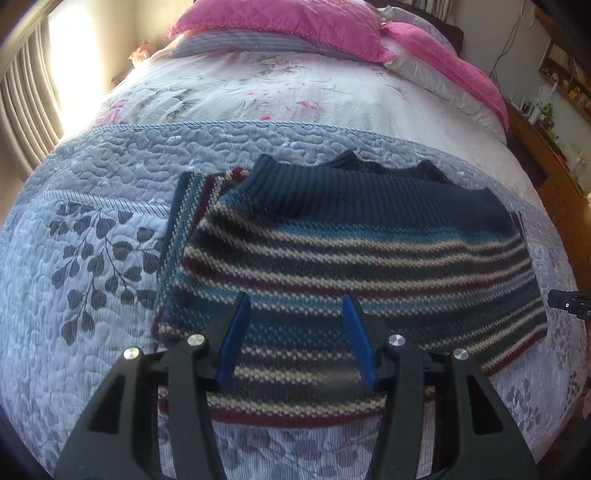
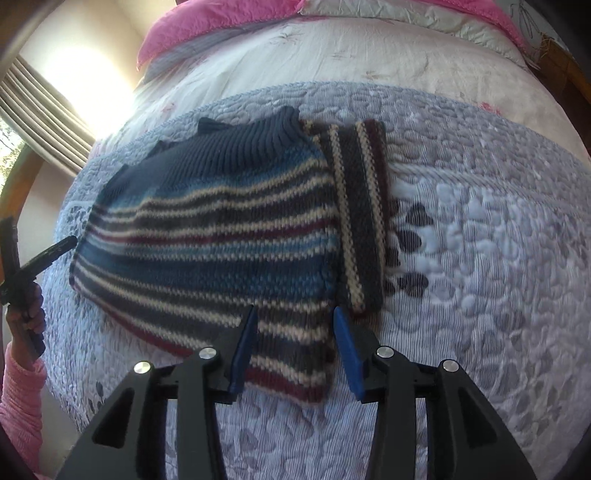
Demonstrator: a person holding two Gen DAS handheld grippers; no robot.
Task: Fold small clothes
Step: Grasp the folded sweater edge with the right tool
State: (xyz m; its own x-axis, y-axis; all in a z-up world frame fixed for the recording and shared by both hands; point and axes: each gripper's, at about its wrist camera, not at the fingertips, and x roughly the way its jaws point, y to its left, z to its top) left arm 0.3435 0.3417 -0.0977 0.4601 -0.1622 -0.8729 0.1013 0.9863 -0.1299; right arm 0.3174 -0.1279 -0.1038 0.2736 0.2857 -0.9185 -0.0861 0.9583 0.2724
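Note:
A small striped knit sweater [image 1: 332,251] with a navy ribbed collar lies flat on the quilted bed cover, one sleeve folded along its left side. My left gripper [image 1: 295,306] hovers open above its near hem, nothing between the blue fingers. In the right wrist view the same sweater [image 2: 207,236] lies with a folded sleeve [image 2: 364,221] along its right edge. My right gripper [image 2: 293,317] stands open over the near right corner of the hem, holding nothing. The left gripper [image 2: 44,258] shows at the far left edge, held by a hand.
The lavender quilt [image 1: 92,221] with leaf print covers the near bed; a floral duvet [image 1: 258,88] and pink pillows [image 1: 280,22] lie beyond. A wooden cabinet [image 1: 546,147] stands to the right, curtains [image 1: 22,92] to the left. A pink sleeve [image 2: 18,398] is at the left edge.

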